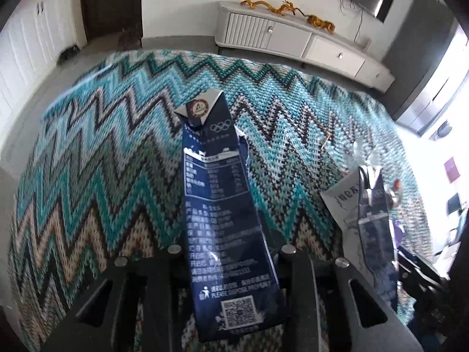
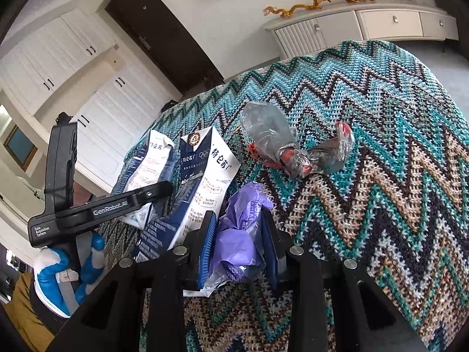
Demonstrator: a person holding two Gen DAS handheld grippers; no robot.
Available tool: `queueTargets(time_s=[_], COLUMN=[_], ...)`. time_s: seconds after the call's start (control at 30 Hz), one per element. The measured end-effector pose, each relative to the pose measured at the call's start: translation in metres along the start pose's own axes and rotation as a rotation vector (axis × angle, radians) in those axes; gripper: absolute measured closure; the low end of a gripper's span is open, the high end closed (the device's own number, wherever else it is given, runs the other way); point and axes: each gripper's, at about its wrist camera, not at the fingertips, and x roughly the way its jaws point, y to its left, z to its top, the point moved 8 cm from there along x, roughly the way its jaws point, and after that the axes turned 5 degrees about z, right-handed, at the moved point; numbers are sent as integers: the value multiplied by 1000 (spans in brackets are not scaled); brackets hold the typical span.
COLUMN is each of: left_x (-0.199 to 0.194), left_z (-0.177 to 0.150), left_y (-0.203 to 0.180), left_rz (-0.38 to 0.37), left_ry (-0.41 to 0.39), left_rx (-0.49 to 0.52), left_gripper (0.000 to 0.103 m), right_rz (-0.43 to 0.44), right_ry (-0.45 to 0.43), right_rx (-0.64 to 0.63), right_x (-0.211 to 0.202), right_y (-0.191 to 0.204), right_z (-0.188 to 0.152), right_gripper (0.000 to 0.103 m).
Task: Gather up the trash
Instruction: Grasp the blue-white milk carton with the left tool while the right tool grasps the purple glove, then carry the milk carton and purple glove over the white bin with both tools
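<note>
My left gripper [image 1: 231, 252] clamps a light, crushable carton [image 1: 219, 205] mid-body; my right gripper [image 2: 239, 243] pinches a soft, slippery purple bag [image 2: 237, 234].

Daylight entered from the window side [image 1: 445, 135], which was blown out to white at the right edge of the left wrist view. The zigzag knitted blanket [image 1: 102, 152] was evenly lit and showed slight motion smear at its left edge. Glare sat on the glossy dark carton [image 1: 222, 205]. Both views bent strongly toward the rims, with black vignetted corners. The right wrist view was sharper; the white cabinets [image 2: 58, 58] were bright but not clipped.
</note>
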Motion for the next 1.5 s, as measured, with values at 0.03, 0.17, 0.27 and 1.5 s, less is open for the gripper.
queueTargets(time_s=[0.03, 0.17, 0.27, 1.5], left_x=[-2, -17, -37, -77], left_z=[-3, -17, -26, -110], left_y=[4, 13, 20, -457], left_rz=[-8, -50, -66, -380], left_ry=[-2, -19, -46, 55], left_rx=[-8, -46, -60, 588], left_gripper=[77, 77, 77, 77], right_rz=[0, -5, -13, -383], right_ry=[-2, -14, -29, -298], right_rx=[-1, -6, -15, 337], right_x=[-5, -20, -37, -313], right_y=[3, 7, 12, -294], right_z=[-1, -8, -13, -87], right_gripper=[73, 73, 73, 72])
